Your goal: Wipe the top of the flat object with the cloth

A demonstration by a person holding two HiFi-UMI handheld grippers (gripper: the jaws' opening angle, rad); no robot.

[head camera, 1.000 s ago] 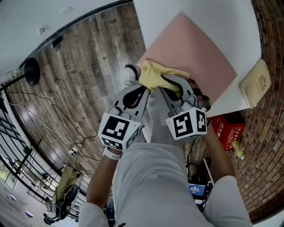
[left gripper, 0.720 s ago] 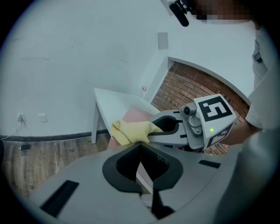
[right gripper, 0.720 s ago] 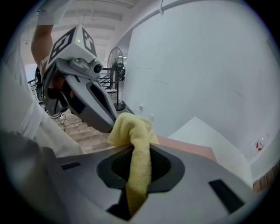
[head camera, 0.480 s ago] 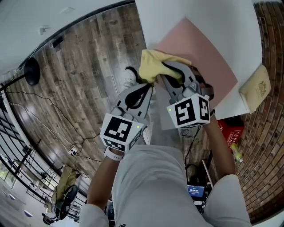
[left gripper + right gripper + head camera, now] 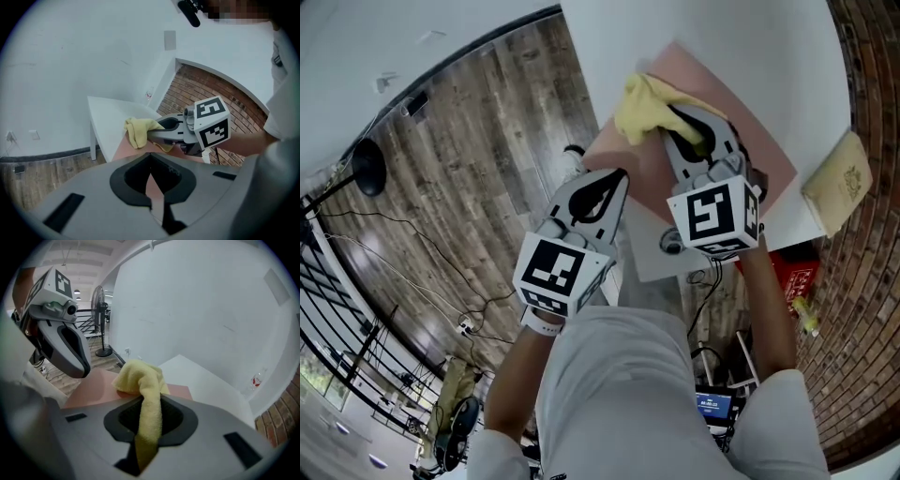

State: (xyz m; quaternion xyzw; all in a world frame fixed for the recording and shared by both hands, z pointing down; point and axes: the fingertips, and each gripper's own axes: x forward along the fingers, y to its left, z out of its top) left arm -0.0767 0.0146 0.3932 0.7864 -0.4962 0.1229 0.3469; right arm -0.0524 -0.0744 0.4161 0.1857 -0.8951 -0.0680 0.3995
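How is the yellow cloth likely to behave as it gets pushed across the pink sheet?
Probably floppy: the yellow cloth droops limply from the right hand-held gripper. Likely to bunch when pushed; it sits crumpled on the pink sheet.

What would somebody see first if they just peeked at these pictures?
The bright yellow cloth jumps out first: it is pinched in the right gripper and bunched on the pink flat sheet, near its left edge, on the white table. Next come the black-and-white square markers on both grippers. The left gripper is shut and empty, by the sheet's near edge.
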